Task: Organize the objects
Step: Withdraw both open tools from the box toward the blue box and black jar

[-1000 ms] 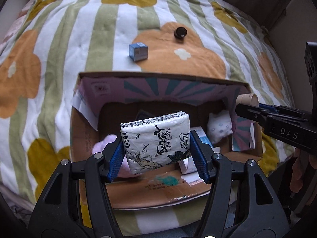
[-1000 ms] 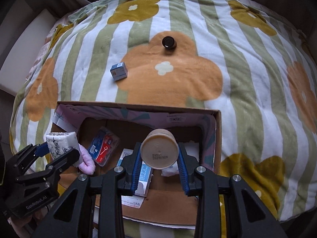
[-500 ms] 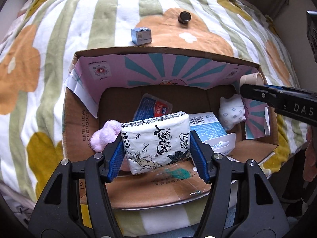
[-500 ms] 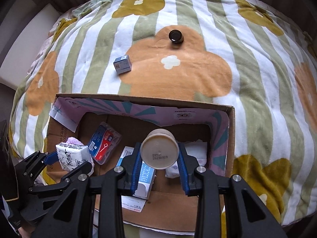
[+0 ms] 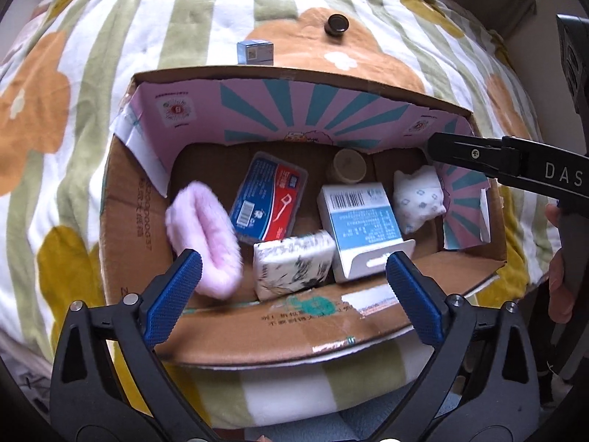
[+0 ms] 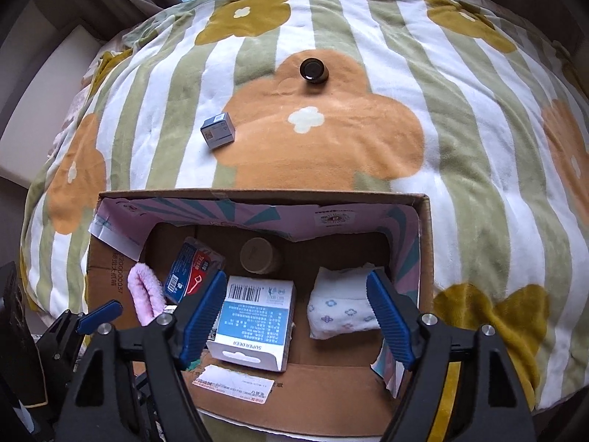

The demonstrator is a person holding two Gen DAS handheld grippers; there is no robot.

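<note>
Low in the middle of the left wrist frame, we see the tissue pack (image 5: 294,263) lying on the floor of the cardboard box (image 5: 331,322), wedged between the pink fluffy band (image 5: 204,235) on its left and the white-and-blue carton (image 5: 359,226) on its right. Behind it lies the floss pick case (image 5: 268,200), and the small tan jar (image 5: 349,166) stands near the box's far wall at upper centre. A patterned white pouch (image 5: 419,202) sits at the right side.

Our left gripper (image 5: 292,287) has just been opening: its blue pads stand wide apart above the pack and no longer press on it. A second ago that pack was clamped between them. Our right gripper (image 6: 296,322) has just been opening too, with nothing pinched; the jar it held earlier now rests on the box floor (image 6: 259,256), well beyond the pads.

Outside the box, on the flowered blanket (image 6: 460,154), a small blue-grey cube box (image 6: 218,130) and a dark round cap (image 6: 313,70) remain in the upper part of the frame. The box's raised far wall stands between them and our grippers.
</note>
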